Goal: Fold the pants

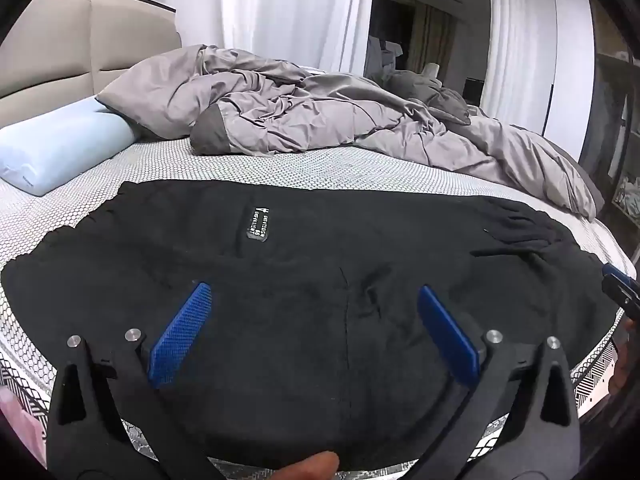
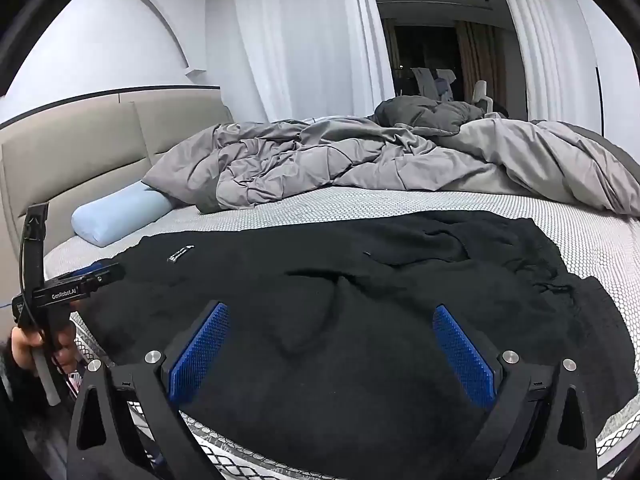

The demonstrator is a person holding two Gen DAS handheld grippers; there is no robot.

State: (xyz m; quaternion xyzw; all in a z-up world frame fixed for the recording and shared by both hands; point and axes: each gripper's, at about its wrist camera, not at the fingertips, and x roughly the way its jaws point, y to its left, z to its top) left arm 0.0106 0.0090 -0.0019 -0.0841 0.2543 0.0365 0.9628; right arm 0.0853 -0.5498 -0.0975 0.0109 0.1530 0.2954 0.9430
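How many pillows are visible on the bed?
1. A light blue pillow lies by the headboard, beyond the black pants, partly tucked under the grey duvet. More may be hidden beneath that duvet.

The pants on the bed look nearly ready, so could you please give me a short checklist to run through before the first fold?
1. Pants lie spread on the mattress: ok.
2. Cloth is flat: not ok, wrinkles show at the middle and the bunched end.
3. Left gripper is open and empty above the pants: ok.
4. Right gripper is open and empty: ok.
5. Far side has room for folding: ok, the duvet and pillow lie apart from the pants.
6. Near edge of the pants is reachable: cannot tell, it is hidden below both grippers.
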